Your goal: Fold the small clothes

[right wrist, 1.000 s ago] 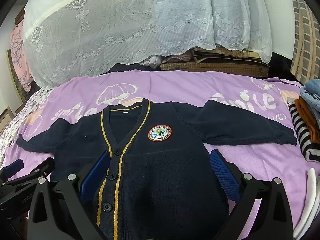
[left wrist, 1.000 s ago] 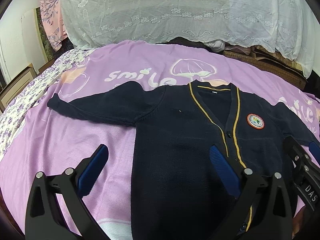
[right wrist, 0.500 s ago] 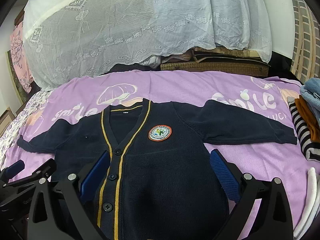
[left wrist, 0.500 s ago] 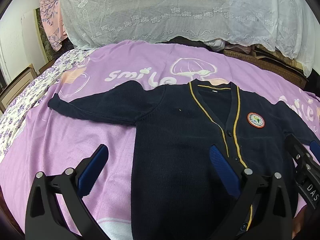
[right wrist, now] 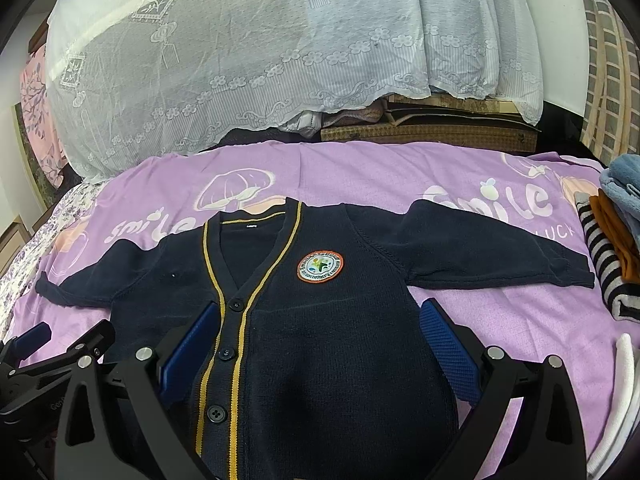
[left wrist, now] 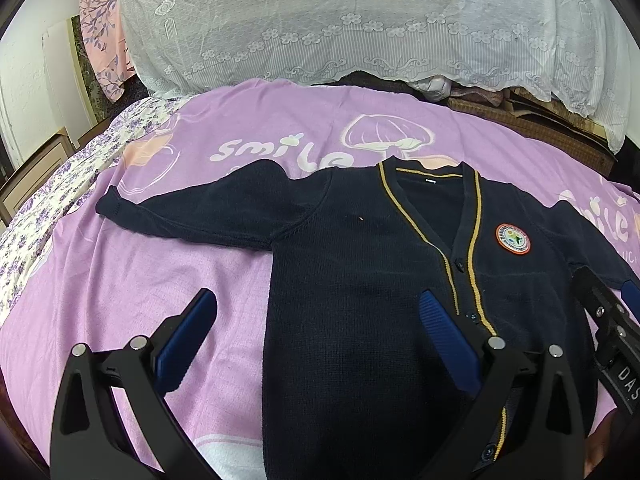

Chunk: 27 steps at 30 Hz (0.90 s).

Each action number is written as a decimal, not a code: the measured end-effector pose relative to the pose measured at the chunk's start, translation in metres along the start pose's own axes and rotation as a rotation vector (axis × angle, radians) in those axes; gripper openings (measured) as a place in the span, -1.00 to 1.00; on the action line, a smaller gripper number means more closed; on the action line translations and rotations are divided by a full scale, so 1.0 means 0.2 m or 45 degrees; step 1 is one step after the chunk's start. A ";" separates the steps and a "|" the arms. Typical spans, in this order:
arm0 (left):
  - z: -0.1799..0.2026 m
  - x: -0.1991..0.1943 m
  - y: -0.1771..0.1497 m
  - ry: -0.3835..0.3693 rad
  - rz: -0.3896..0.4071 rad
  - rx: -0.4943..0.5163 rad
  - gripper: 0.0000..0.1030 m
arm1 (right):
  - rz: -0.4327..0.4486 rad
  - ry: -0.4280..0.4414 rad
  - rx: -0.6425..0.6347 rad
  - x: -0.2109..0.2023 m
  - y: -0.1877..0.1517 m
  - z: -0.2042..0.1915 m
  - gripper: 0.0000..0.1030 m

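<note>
— Purple bedsheet (left wrist: 120, 280) fills my view; where's the cardigan?
— Navy cardigan (right wrist: 320, 340) lies flat at twelve o'clock, sleeves spread. My left gripper (left wrist: 316, 332) and right gripper (right wrist: 320, 340) hover, jaws apart, holding nothing.

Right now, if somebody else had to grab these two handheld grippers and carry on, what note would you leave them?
Left gripper: open, empty, hovering over the cardigan's lower left half.
Right gripper: open, empty, hovering over its lower right half.
Navy cardigan: lying flat, front up and buttoned, on the purple bedspread, both sleeves spread out sideways.
A stack of other clothes sits at the right edge of the bed.
Done: the cardigan is laid out; no fold is visible yet.
Left: fold both sleeves in over the body, then probably fold the body up, and set it with the stack.
</note>
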<state>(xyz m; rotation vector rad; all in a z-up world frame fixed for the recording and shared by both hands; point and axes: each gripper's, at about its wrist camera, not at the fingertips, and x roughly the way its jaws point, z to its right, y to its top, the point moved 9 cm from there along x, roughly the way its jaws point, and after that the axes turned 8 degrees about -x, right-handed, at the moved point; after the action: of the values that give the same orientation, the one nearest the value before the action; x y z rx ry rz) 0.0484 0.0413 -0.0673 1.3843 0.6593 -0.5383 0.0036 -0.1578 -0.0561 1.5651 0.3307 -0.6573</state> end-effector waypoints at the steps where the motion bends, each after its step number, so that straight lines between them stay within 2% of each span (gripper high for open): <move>1: -0.01 0.00 0.00 -0.001 0.000 -0.001 0.91 | 0.000 -0.001 0.000 0.00 0.00 0.00 0.93; 27: -0.03 0.02 -0.03 0.011 -0.024 -0.007 0.91 | -0.034 -0.004 0.012 0.04 -0.02 -0.01 0.93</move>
<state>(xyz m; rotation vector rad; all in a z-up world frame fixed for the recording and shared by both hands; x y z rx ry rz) 0.0475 0.0476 -0.0748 1.3769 0.6809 -0.5458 0.0080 -0.1567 -0.0649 1.5708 0.3475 -0.6827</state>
